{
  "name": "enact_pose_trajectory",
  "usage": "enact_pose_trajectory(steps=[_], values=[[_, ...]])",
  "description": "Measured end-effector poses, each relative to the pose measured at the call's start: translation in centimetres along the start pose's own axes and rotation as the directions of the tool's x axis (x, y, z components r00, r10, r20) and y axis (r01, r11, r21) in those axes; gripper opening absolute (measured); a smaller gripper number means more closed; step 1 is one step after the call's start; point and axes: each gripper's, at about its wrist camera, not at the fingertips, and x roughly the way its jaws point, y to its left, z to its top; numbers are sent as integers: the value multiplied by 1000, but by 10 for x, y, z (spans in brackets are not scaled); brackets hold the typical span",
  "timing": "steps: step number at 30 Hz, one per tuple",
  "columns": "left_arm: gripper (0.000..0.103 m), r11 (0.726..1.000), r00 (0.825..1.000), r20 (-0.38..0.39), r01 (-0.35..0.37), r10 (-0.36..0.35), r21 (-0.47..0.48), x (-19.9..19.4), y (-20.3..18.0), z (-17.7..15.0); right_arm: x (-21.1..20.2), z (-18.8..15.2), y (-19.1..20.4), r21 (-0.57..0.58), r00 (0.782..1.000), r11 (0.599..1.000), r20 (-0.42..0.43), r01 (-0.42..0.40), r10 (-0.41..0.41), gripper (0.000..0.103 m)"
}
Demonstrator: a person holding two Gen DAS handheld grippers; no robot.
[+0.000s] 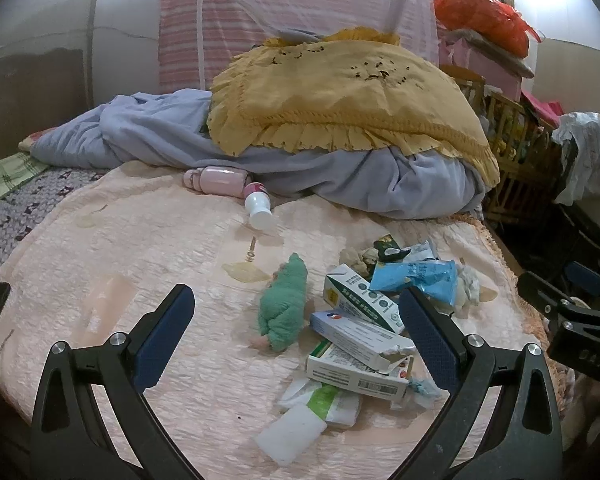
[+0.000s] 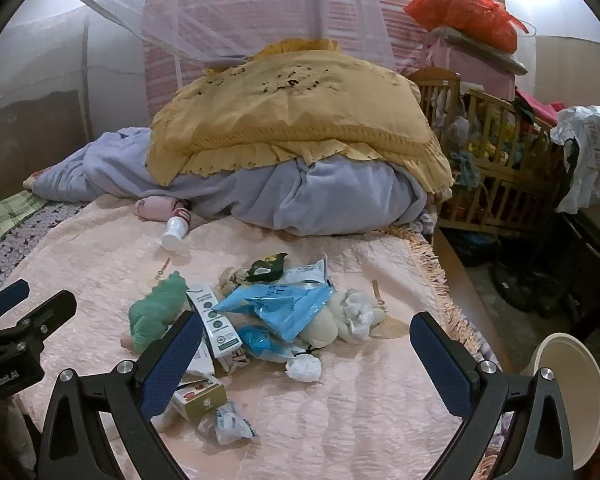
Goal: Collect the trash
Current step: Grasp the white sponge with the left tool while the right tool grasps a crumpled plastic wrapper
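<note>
Trash still uncollected — nothing picked yet

Left gripper (image 1: 296, 320) spread wide, empty; cartons (image 1: 356, 344) lie just ahead, toward its right finger. Right gripper (image 2: 306, 344) also agape, empty — blue wrapper (image 2: 276, 306) and tissue wad (image 2: 304, 368) ahead between its fingers. Whole pile left on bed (image 2: 360, 420); white bin (image 2: 576, 396) far right.
</note>
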Motion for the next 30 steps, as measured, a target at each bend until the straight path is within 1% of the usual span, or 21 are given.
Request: enact_pose_trajectory(steps=[9, 12, 21, 28, 30], values=[[102, 1000, 999, 17, -30, 30, -8, -6, 11, 2, -10, 4, 0, 13, 1000, 1000, 20, -20, 20, 103], [102, 999, 999, 17, -41, 42, -8, -7, 15, 2, -11, 6, 2, 5, 1000, 1000, 23, -20, 20, 103], [102, 998, 998, 8, -66, 66, -3, -7, 25, 0, -10, 4, 1, 22, 998, 998, 22, -55, 55, 103], [102, 997, 997, 0, -75, 75, -7, -6, 32, -2, -8, 2, 5, 16, 993, 993, 30, -115, 115, 103], [102, 997, 997, -6, -76, 76, -7, -4, 33, -2, -7, 1, 6, 15, 993, 993, 25, -118, 117, 103]])
